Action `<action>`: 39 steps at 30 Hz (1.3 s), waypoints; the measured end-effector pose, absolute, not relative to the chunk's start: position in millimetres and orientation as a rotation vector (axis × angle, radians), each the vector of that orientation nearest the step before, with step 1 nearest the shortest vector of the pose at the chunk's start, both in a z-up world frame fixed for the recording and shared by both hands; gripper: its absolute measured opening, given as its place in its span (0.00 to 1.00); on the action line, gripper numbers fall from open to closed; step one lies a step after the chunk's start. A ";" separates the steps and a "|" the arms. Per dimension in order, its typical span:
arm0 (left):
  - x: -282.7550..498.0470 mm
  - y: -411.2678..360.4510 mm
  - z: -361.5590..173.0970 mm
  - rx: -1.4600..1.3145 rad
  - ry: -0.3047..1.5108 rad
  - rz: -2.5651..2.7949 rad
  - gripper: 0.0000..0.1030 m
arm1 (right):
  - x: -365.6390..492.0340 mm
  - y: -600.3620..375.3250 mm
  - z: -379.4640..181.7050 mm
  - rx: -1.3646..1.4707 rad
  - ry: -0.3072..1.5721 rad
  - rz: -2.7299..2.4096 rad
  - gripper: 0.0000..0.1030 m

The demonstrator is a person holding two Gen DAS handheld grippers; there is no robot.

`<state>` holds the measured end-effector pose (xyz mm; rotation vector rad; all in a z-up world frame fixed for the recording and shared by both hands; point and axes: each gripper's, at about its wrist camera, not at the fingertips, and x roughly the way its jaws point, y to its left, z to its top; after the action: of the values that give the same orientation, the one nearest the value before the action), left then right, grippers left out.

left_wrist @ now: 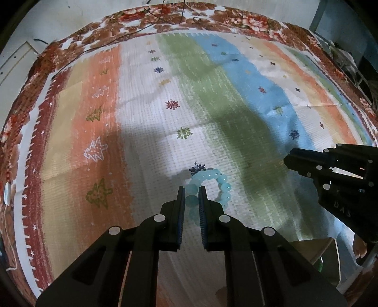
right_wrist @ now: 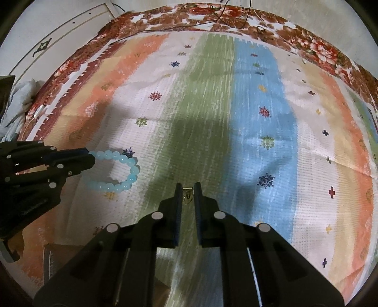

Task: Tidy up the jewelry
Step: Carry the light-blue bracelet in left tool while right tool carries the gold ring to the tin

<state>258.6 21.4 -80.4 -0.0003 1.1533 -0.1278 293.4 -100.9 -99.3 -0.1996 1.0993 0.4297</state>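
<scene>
A pale blue bead bracelet point(left_wrist: 213, 186) hangs from my left gripper point(left_wrist: 191, 191), which is shut on its near side, over the striped cloth. In the right wrist view the bracelet point(right_wrist: 122, 168) hangs from the left gripper point(right_wrist: 88, 157) at the left. My right gripper point(right_wrist: 188, 189) is shut on a small gold-coloured jewelry piece point(right_wrist: 188, 195) held between its fingertips. The right gripper also shows at the right of the left wrist view point(left_wrist: 289, 160).
A striped cloth point(left_wrist: 212, 99) with snowflake and tree prints covers the surface, over a floral brown blanket point(left_wrist: 236, 16). A cardboard box point(left_wrist: 314, 250) shows at the lower right of the left wrist view. Thin black cables point(right_wrist: 212, 21) lie at the far edge.
</scene>
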 end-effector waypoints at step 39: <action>203.0 19.3 6.8 -0.085 0.945 -0.173 0.11 | 235.5 -126.4 -27.2 -0.093 0.931 0.435 0.11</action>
<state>203.0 19.3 6.8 -0.0852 0.9455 -0.1732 235.5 -126.4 -27.2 -0.0928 0.9307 0.4351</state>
